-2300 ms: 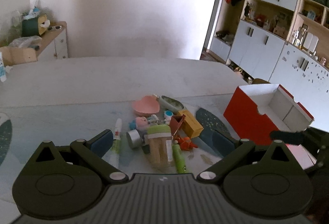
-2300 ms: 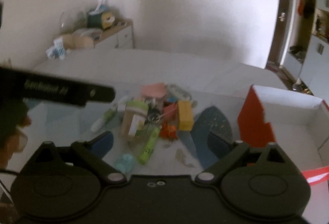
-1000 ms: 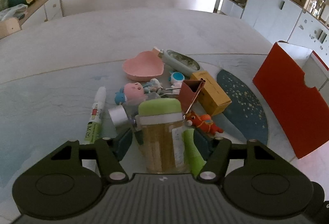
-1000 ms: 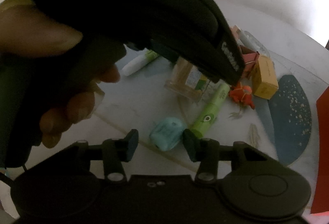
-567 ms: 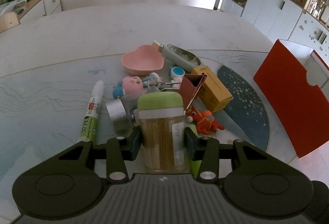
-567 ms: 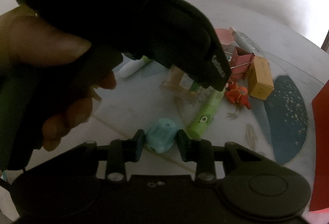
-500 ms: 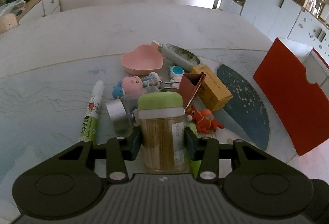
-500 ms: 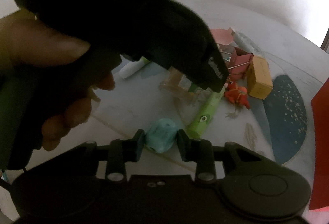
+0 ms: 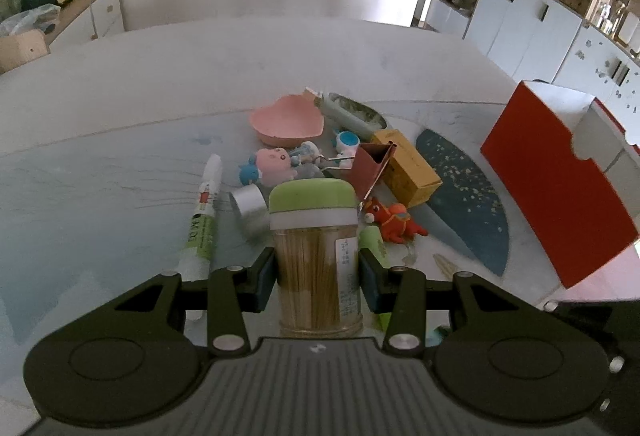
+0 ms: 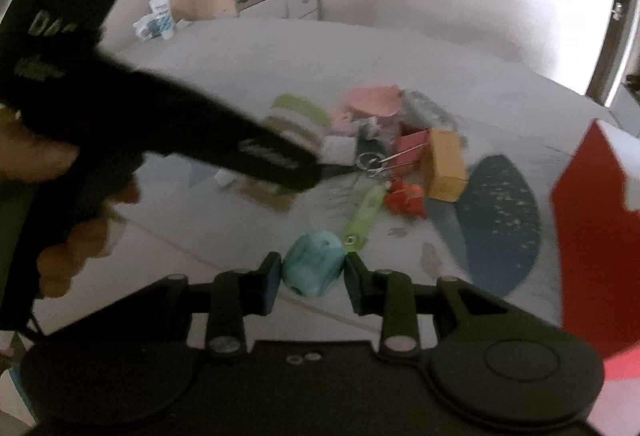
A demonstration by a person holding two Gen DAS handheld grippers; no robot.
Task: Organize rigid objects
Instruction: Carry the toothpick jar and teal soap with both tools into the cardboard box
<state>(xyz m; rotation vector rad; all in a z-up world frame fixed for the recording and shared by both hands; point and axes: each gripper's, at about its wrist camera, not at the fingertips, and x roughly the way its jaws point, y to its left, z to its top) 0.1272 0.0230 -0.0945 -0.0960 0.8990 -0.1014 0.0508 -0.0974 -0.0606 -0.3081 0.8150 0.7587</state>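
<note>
toothpick jar (image 9: 315,252), upright, is clamped in the left gripper (image 9: 316,276); right gripper (image 10: 311,276) (closed on a teal toy (image 10: 313,268)) is nearer the red box (image 10: 592,220), at its right.

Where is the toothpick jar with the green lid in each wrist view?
Left wrist: toothpick jar at lower centre, clamped in the left hand-held gripper.
Right wrist: toothpick jar left of centre and blurred, partly behind the dark left hand-held gripper.
Shared landmark: red box on the right in both.
</note>
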